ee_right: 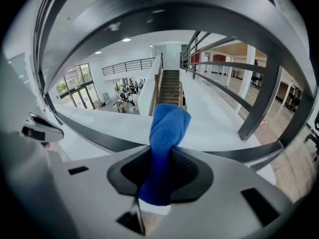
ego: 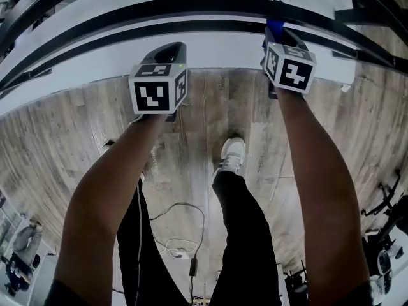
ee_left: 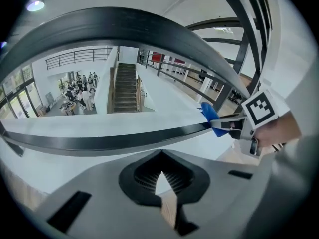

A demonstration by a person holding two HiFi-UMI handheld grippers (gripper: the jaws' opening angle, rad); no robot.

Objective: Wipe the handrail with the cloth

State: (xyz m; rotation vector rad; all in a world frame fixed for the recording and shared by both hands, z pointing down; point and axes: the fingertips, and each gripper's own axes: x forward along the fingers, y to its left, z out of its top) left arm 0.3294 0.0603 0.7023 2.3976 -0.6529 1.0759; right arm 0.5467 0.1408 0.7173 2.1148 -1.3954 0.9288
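Pinching the cloth (ee_right: 167, 133), the right hand-held gripper (ee_right: 158, 178) faces the handrail (ego: 191, 4)

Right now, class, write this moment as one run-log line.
left tool: shut, empty | right tool: shut on cloth | cloth: up by handrail | wiping contact: unclear

No legible txt or signs

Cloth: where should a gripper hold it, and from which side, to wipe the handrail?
Grip the cloth by its bunched lower end, as the right gripper does, coming from the person's side of the handrail. The folded upper part stands free beyond the jaws, so that soft end can likely press on the rail.
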